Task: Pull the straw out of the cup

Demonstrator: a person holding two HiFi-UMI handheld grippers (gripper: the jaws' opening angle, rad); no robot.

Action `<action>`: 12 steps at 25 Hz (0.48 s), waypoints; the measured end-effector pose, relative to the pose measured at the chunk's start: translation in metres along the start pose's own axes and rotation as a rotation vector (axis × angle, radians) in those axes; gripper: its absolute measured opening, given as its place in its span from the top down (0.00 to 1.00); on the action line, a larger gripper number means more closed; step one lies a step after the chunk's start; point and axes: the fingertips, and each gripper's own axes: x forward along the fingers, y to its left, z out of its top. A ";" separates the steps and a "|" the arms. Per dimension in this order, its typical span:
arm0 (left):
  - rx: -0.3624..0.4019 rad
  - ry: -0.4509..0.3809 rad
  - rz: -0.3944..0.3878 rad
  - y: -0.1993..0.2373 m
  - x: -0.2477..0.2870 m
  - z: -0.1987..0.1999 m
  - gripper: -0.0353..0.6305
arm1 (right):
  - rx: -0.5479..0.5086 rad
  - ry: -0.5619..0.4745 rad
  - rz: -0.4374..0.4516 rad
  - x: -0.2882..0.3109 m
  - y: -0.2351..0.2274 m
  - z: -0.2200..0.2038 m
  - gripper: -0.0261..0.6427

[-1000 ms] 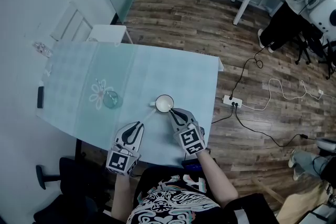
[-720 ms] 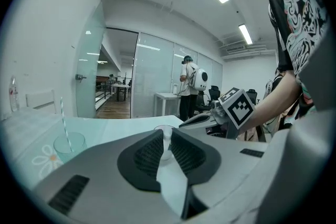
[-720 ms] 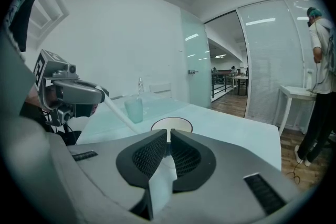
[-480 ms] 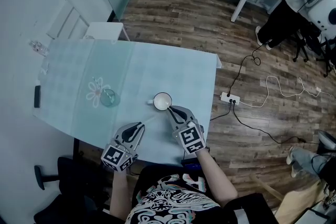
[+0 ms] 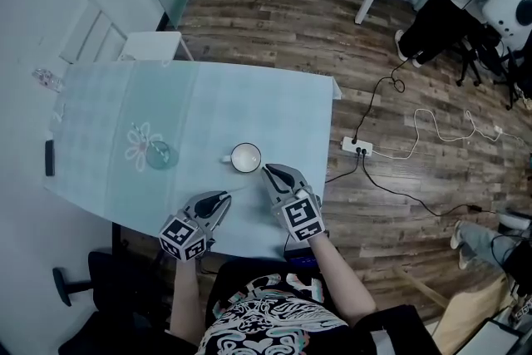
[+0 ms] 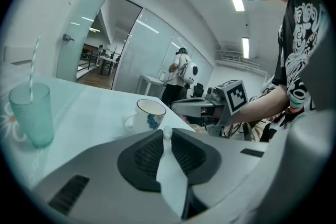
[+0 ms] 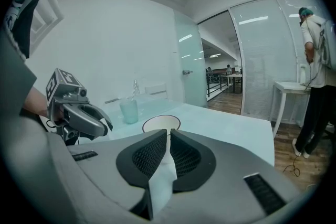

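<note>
Two grippers sit low at the near edge of the table (image 5: 249,104) in the head view. The right gripper (image 5: 268,171) noses up against the white mug (image 5: 245,157), most likely to pin it in place. The left gripper (image 5: 221,199) sits off to the side, apart from the mug, which gives whatever it drew out some room. A teal cup (image 5: 158,155) stands well to the left, with neither gripper near it.

Over to the left gripper view: the pads are nearly together on a thin white straw (image 6: 167,132), its end poking just past the tips. The jaws have just been easing apart a touch, yet the straw sits between them and they look to be touching it. The mug ahead shows no straw, so I judge the pull done. The teal cup carries its own striped straw (image 6: 33,68).

Right gripper view: the jaws are all but together with nothing between them, tips right at the mug's near wall. I'd call that a bracing push, not a grip.
</note>
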 end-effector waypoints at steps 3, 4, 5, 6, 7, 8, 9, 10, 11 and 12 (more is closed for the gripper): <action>-0.054 0.019 -0.043 -0.001 0.005 -0.007 0.87 | 0.009 -0.001 0.002 -0.001 -0.001 -0.001 0.90; -0.069 0.027 -0.055 -0.001 0.007 -0.009 0.87 | 0.008 -0.003 0.000 -0.001 -0.002 -0.001 0.90; -0.078 0.039 -0.062 -0.001 0.009 -0.013 0.87 | 0.003 -0.005 -0.005 -0.002 -0.003 -0.001 0.90; -0.084 0.048 -0.065 0.000 0.011 -0.015 0.87 | -0.002 -0.006 -0.010 -0.002 -0.005 -0.001 0.90; -0.091 0.051 -0.066 0.002 0.013 -0.017 0.86 | -0.005 -0.007 -0.014 -0.002 -0.006 -0.001 0.90; -0.099 0.049 -0.064 0.004 0.013 -0.017 0.86 | -0.005 -0.007 -0.017 -0.001 -0.008 -0.001 0.90; -0.104 0.047 -0.056 0.007 0.014 -0.018 0.86 | -0.003 -0.006 -0.020 -0.001 -0.009 -0.001 0.90; -0.104 0.051 -0.043 0.012 0.015 -0.019 0.85 | 0.001 -0.005 -0.023 -0.001 -0.010 -0.001 0.90; -0.098 0.062 -0.027 0.016 0.017 -0.021 0.85 | 0.005 -0.005 -0.025 -0.001 -0.011 -0.001 0.90; -0.089 0.078 -0.009 0.020 0.019 -0.024 0.85 | 0.008 -0.007 -0.028 -0.002 -0.012 0.000 0.90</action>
